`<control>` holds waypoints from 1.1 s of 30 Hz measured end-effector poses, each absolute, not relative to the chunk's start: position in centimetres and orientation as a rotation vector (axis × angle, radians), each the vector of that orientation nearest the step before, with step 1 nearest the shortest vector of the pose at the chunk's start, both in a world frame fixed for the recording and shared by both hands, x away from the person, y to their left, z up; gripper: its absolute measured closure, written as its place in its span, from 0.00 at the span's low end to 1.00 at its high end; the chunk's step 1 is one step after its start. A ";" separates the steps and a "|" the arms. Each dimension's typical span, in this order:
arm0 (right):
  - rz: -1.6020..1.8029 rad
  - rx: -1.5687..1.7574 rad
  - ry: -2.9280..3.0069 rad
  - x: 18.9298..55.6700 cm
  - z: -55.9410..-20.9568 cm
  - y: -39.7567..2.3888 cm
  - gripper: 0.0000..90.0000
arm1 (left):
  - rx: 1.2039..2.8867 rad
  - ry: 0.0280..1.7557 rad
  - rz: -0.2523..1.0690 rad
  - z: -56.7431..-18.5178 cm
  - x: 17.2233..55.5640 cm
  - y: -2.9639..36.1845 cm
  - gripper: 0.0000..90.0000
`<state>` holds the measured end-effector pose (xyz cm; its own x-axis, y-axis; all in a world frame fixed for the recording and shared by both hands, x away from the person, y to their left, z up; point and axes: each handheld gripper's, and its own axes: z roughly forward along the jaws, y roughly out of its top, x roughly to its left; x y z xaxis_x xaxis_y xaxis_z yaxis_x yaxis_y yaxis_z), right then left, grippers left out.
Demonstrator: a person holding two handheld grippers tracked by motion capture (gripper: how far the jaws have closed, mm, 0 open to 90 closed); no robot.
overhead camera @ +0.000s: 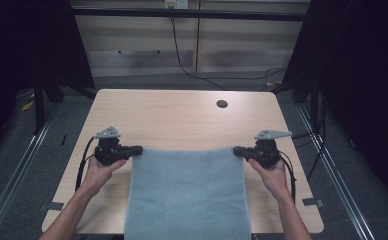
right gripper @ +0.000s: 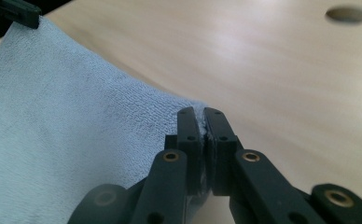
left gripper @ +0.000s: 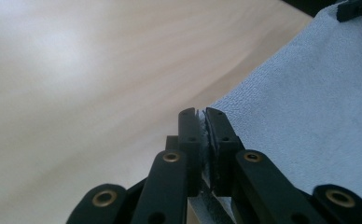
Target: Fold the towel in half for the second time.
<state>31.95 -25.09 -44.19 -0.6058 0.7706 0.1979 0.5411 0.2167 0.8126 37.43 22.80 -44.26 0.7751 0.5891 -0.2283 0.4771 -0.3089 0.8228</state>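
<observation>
Between my left gripper (overhead camera: 138, 149) and right gripper (overhead camera: 238, 150), both clamped on corners, the pale blue terry towel (overhead camera: 187, 195) could slip from thin bites.

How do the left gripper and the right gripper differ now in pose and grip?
The left gripper points right and pinches the towel's far left corner; the right gripper points left and pinches its far right corner. Both have their jaws shut on the cloth, above the table.
</observation>
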 end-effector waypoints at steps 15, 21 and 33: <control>1.403 1.187 2.079 36.9 -36.8 -25.2 0.96 | 1.841 0.793 0.277 -36.8 42.3 22.0 0.96; 1.430 1.174 2.053 36.5 -36.4 -25.6 0.96 | 1.833 0.755 0.286 -36.6 41.5 21.9 0.95; 1.444 1.138 2.120 31.4 -39.2 -26.0 0.96 | 1.853 0.688 0.260 -39.7 36.8 23.3 0.95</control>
<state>31.40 -26.01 -39.25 -0.6242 0.7653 0.1569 0.4264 0.1654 0.8893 36.77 23.31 -39.69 0.8082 0.5712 -0.1433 0.3331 -0.2428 0.9111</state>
